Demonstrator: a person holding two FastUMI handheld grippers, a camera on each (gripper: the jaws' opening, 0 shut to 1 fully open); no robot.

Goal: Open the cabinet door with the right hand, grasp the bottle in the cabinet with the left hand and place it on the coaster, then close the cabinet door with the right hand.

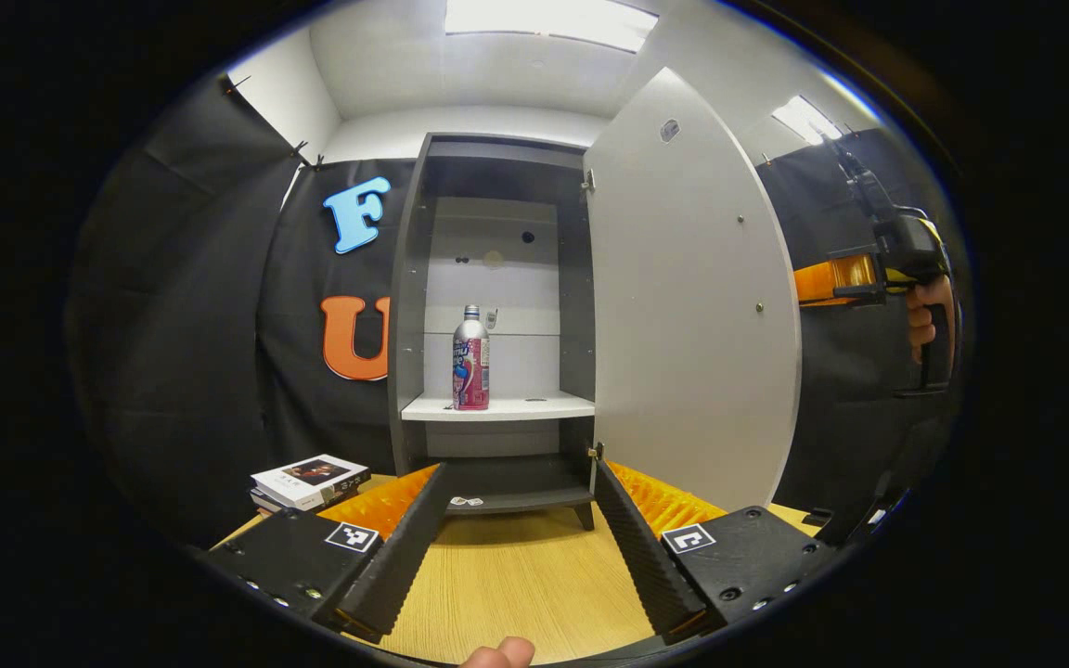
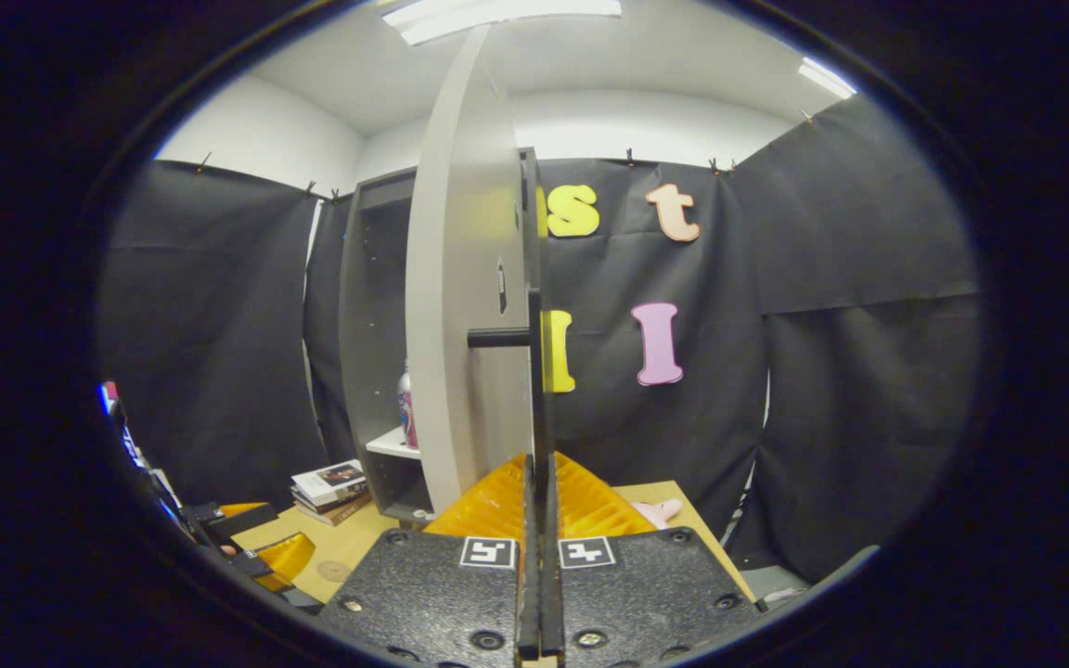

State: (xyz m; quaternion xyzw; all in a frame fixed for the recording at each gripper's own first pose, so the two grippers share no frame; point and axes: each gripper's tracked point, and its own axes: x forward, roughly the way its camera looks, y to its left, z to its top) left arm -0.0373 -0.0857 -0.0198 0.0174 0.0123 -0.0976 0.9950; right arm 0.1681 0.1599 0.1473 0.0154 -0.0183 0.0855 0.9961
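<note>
My left tool (image 1: 521, 547) is released, its two ribbed fingers (image 1: 405, 557) spread wide above the pale wood-grain surface (image 1: 516, 584). Straight ahead stands a tall, narrow cabinet (image 1: 409, 306) with dark grey walls and a white back panel. Its smooth, flat, light grey door (image 1: 692, 306) is swung open to the right. The bottle (image 1: 470, 357) stands upright on the white shelf (image 1: 534, 406), near the shelf's front edge. It is a slim metal bottle with a silver neck and cap and a pink and white printed label; the writing is too small to read. A short stack of books (image 1: 310, 482) lies at the surface's left edge. My right tool (image 2: 539, 557) is clenched, fingers pressed together, beside the door's dark bar handle (image 2: 499, 338).
</note>
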